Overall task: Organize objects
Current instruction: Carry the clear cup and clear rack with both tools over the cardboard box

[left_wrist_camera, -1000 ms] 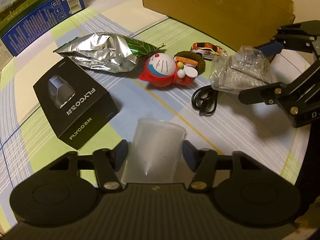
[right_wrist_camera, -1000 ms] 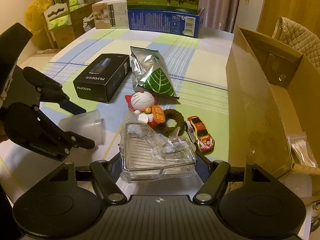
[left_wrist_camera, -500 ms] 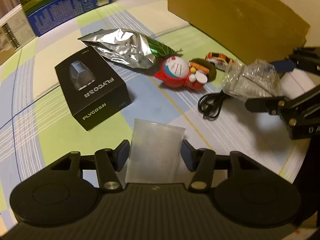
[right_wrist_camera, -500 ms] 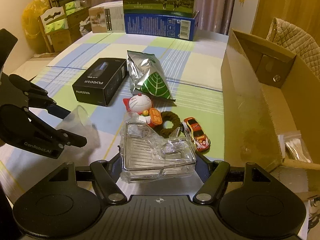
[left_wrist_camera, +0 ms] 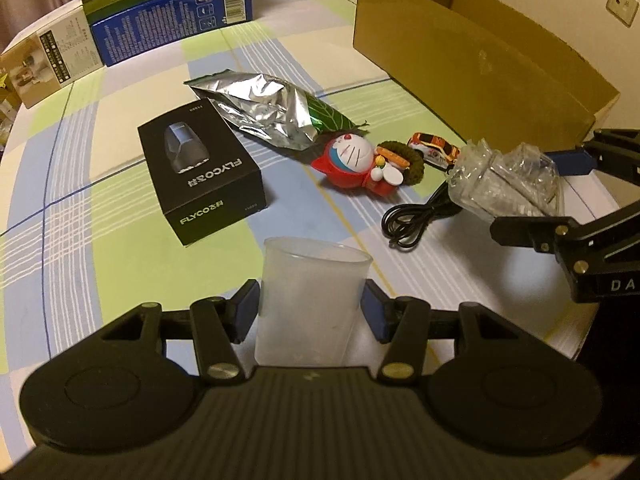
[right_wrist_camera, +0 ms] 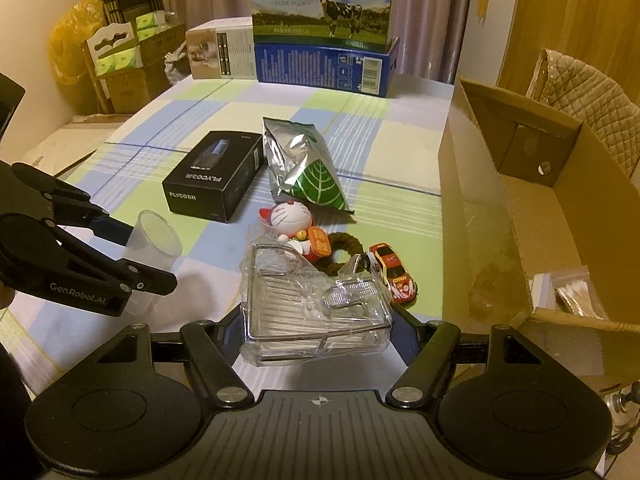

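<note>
My left gripper (left_wrist_camera: 311,308) is shut on a translucent plastic cup (left_wrist_camera: 308,280), held upright above the checked tablecloth; the right wrist view shows the same gripper (right_wrist_camera: 144,256) and cup (right_wrist_camera: 154,236) at the left. My right gripper (right_wrist_camera: 318,332) is shut on a clear plastic box wrapped in film (right_wrist_camera: 316,300), lifted off the table. In the left wrist view that gripper (left_wrist_camera: 532,196) and the clear box (left_wrist_camera: 500,184) hang at the right. An open cardboard box (right_wrist_camera: 520,208) stands to the right of it.
On the cloth lie a black FLYCO box (left_wrist_camera: 204,176), a silver foil bag (left_wrist_camera: 272,114), a red cat toy (left_wrist_camera: 352,160), a brown ring (left_wrist_camera: 412,164), a toy car (left_wrist_camera: 434,148) and a black cable (left_wrist_camera: 416,216). Milk cartons (right_wrist_camera: 324,20) stand at the far edge.
Both grippers have risen from the table with their loads still held. The left one has also rolled, so the far cartons and the cardboard box come into its view.
</note>
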A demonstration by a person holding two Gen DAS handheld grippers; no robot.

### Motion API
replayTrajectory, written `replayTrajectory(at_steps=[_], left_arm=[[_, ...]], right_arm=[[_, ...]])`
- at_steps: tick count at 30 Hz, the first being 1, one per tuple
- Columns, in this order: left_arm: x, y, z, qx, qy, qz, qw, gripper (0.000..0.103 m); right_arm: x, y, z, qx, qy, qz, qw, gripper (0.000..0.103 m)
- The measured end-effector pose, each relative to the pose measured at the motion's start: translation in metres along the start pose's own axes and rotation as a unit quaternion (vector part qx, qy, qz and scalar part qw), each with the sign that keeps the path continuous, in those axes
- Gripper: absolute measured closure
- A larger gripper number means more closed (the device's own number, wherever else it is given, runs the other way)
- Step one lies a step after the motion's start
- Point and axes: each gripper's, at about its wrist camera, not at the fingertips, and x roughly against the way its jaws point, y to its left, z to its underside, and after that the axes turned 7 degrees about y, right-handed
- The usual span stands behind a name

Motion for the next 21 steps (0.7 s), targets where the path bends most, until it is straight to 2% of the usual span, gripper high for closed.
replayTrajectory(at_steps=[11,21], left_arm=[[0.037,-0.011,0.000,0.033,-0.028,-0.010,0.9990,0.053],[0.071,-0.041,0.001,0.068,-0.065,-0.001,0.9956,0.053]], right_arm=[[0.028,0.006,-0.002,-0.002,-0.020,0.002,1.000,0.034],[0.067,0.002,0.005,-0.019,-0.033,0.011,0.999,0.034]])
